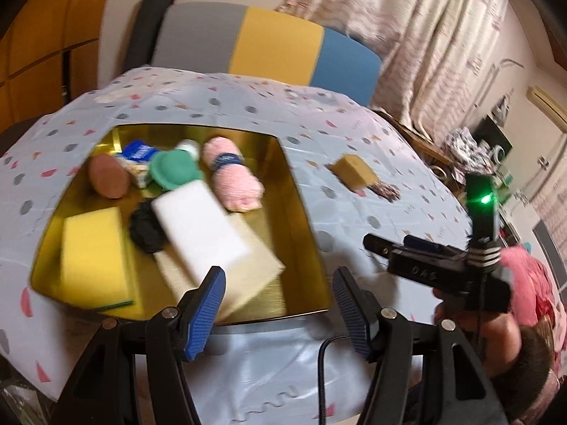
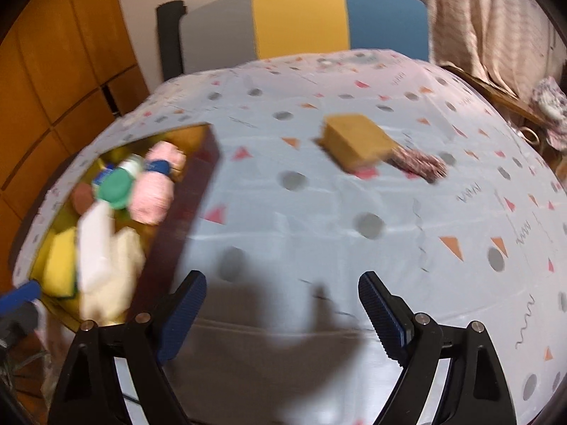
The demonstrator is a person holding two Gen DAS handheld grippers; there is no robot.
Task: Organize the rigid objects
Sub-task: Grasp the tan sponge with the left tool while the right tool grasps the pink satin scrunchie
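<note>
Two grippers, both spread wide with nothing between the fingers. Left gripper (image 1: 278,313) hangs over the near edge of the gold tray (image 1: 301,241); its left blue pad overlaps the corner of the white block (image 1: 193,228) in view, contact not clear. Right gripper (image 2: 281,313) is over bare patterned cloth on the desk (image 2: 319,212), casting a shadow just ahead of its fingers.

From the left gripper outward: white block at 11 o'clock, lying tilted on a cream sponge (image 1: 255,276). Yellow sponge (image 1: 94,258) at 9 o'clock, green layer underneath. Black wad (image 1: 145,226) between yellow sponge and white block. Farther in, at 11–12 o'clock: brown oval (image 1: 108,175), blue packet (image 1: 136,152), green round lid (image 1: 173,170), pink yarn roll (image 1: 232,175) with a blue band. All inside the tray.

Outside the tray, at 1 o'clock from the left gripper and 12 o'clock from the right gripper: tan block brush (image 2: 354,141) with reddish bristles, alone on the cloth, well apart from the tray.

Right wrist view: tray at 10 o'clock. Striped chair back (image 2: 301,21) behind the desk at 12 o'clock. Frames motion-blurred.
</note>
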